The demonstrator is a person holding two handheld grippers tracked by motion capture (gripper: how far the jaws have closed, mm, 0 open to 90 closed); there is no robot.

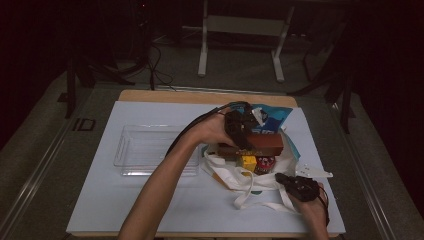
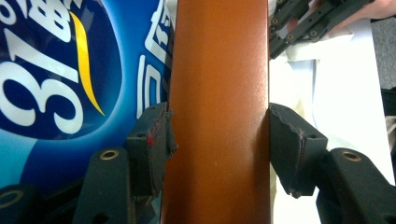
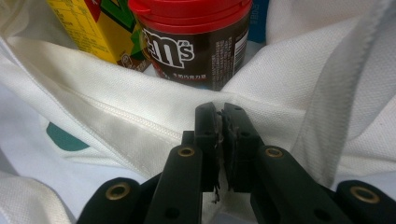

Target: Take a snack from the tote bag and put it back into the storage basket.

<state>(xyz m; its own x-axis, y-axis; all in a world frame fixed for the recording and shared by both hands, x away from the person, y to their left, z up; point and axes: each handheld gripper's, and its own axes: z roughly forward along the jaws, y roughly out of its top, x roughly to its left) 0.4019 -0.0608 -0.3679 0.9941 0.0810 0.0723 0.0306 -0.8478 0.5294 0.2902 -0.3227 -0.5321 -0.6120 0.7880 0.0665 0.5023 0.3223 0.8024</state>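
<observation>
A white worktop holds, at its left, a clear plastic tray. To the right of the tray lies a white cloth tote bag with its mouth open.

Over the bag, the left claw pinches a long reddish-brown box, held level above the bag's opening. In the left gripper view the box runs up the middle as a smooth, plain, rust-orange face with no lettering, and a black pad presses each of its long sides. Behind it sits a glossy blue packet with large white numerals reading "31" and a yellow swoosh; the other white characters on it are cut off and cannot be read.

Inside the bag stand a yellow carton, its small print too fine to read, and a dark brown tub with a red lid and a white "m&m's" logo.

At the right, the right claw is pressed together on the bag's white hem, at the near edge of the bag.
</observation>
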